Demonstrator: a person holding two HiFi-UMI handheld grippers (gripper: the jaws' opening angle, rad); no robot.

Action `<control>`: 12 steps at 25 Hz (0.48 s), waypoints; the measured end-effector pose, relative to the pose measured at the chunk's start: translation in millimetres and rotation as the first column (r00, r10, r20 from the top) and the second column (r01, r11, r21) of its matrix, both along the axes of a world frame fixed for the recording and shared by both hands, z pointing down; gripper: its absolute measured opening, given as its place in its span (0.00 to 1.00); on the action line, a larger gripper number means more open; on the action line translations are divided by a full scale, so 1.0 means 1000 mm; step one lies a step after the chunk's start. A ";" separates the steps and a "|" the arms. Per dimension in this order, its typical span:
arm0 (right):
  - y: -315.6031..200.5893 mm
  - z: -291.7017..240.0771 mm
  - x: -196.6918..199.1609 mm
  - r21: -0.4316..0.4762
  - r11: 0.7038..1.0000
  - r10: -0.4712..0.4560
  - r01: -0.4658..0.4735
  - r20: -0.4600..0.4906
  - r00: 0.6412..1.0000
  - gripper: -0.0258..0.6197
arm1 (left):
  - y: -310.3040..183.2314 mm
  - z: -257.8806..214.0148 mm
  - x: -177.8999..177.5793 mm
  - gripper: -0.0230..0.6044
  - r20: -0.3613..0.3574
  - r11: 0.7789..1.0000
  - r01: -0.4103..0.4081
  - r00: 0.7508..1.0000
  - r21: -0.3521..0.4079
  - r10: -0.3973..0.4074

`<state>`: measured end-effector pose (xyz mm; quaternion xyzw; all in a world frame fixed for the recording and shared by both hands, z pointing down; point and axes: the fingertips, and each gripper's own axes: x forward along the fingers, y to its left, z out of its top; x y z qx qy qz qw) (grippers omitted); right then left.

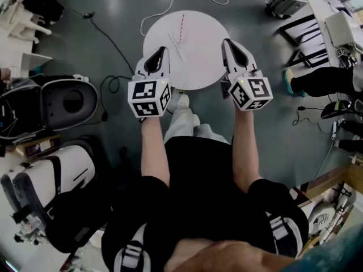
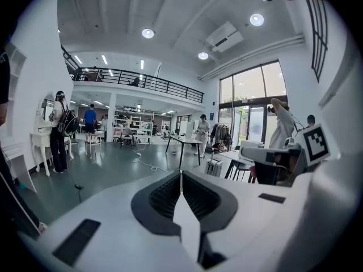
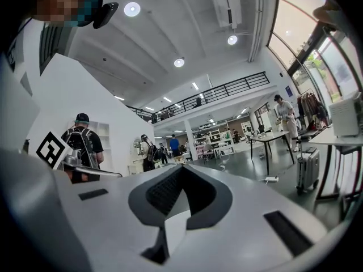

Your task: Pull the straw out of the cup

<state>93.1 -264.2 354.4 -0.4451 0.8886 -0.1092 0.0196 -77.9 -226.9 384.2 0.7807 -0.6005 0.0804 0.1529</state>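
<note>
White round table (image 1: 204,33) fills the upper centre of the head view, standing on a grey floor (image 1: 119,16). 2 thin things lie flat on its top: a red-and-white striped straw (image 1: 182,25) near the far edge, pointing up the frame, and a pale straw (image 1: 177,49) just below it, slanting toward the lower right. No view shows a cup.

The left gripper (image 1: 164,50) hangs over the table's lower left rim, its tip just left of the pale straw and apart from it. In the left gripper view its jaws are pressed together with nothing between them (image 2: 180,174). The right gripper (image 1: 226,41) hangs over the lower right rim, well apart from both straws. In the right gripper view its jaws also meet, empty (image 3: 180,169).

Both gripper views look level across a large hall with ceiling lights and a balcony rail; neither shows the table or the straws. A white cable (image 1: 170,1) trails on the floor above the table.
</note>
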 end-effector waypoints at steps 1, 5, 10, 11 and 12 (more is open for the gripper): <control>-0.008 0.003 0.001 -0.009 1.000 0.005 -0.005 -0.001 1.000 0.06 | -0.008 0.005 0.000 0.06 -0.002 1.000 -0.004 1.000 -0.011 0.004; -0.031 0.027 -0.012 -0.058 0.998 0.000 -0.001 -0.010 1.000 0.06 | -0.032 0.036 0.000 0.06 -0.015 0.997 -0.045 0.999 -0.066 0.044; -0.062 0.059 -0.041 -0.106 0.994 -0.035 0.030 -0.044 0.998 0.06 | -0.071 0.076 -0.007 0.06 -0.039 0.988 -0.082 0.996 -0.130 0.077; -0.072 0.065 -0.045 -0.115 0.993 -0.037 0.031 -0.052 0.998 0.06 | -0.081 0.084 -0.008 0.06 -0.054 0.986 -0.089 0.995 -0.143 0.082; -0.079 0.071 -0.048 -0.124 0.992 -0.039 0.032 -0.060 0.997 0.06 | -0.090 0.092 -0.008 0.06 -0.074 0.983 -0.097 0.994 -0.157 0.086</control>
